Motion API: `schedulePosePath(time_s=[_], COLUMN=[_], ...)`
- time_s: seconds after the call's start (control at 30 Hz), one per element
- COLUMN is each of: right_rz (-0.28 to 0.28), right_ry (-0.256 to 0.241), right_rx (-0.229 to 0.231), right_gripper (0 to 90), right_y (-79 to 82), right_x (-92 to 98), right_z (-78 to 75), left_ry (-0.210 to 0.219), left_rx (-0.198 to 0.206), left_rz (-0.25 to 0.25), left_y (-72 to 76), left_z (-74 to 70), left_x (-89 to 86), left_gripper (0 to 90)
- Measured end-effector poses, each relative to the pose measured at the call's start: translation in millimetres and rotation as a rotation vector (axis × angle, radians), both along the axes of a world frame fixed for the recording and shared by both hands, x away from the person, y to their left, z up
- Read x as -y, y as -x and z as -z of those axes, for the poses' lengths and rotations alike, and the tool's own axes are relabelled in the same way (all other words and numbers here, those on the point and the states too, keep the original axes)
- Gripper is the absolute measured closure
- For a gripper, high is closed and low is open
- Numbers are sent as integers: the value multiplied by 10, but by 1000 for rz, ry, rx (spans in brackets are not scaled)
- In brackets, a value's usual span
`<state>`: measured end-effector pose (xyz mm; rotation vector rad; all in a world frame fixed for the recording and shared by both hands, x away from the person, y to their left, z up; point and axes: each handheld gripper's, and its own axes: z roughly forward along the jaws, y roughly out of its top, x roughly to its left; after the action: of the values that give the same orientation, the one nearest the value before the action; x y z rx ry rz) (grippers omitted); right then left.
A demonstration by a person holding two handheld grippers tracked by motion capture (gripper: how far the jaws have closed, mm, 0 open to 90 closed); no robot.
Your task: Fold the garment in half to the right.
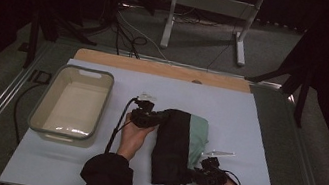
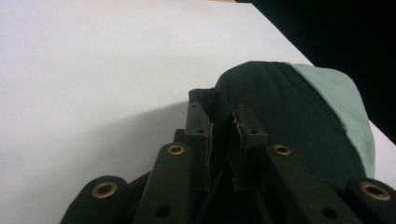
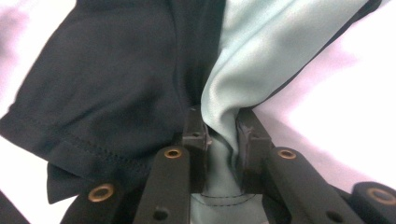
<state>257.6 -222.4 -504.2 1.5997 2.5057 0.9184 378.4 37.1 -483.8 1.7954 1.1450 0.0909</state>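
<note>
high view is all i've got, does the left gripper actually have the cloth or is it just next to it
Observer: In the left gripper view the left gripper has black fabric of the garment pinched between its jaws.
Operator: and the right one
Observer: The right gripper is shut on a fold of the pale green part, with the black part lying to one side of it.
Operator: any detail on the black edge near it
Observer: The right gripper view shows a stitched hem along that edge.

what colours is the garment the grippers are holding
Black with a pale green panel: the garment shows best in the right gripper view.
</note>
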Motion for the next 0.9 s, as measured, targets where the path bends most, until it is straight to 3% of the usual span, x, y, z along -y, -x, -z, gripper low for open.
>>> schedulePosePath(time_s=[0.07, 0.2, 0.43, 0.57, 0.67, 0.8, 0.9], right_rz=[-33, -43, -66, -84, -89, -82, -77], right_ry=[-51, -50, 55, 60, 58, 53, 60], right_rx=[-45, -42, 15, 36, 57, 55, 33], right_gripper=[786, 786, 773, 760, 757, 757, 751], right_y=[-6, 8, 50, 61, 77, 76, 55], right_x=[17, 14, -39, -34, -28, -26, -34], right_z=[-3, -10, -39, -23, -10, -6, -17], left_ry=[-4, -7, -13, -2, 58, 104, 107], left_rx=[0, 8, 0, -6, -13, -20, -35], left_rz=[7, 19, 30, 20, 11, -2, -15], left_y=[10, 50, 119, 111, 76, 24, -11], left_z=[1, -19, -45, -55, -49, -57, -56], left_x=[10, 6, -64, -80, -81, -34, 15], left_gripper=[799, 799, 799, 784, 665, 484, 436])
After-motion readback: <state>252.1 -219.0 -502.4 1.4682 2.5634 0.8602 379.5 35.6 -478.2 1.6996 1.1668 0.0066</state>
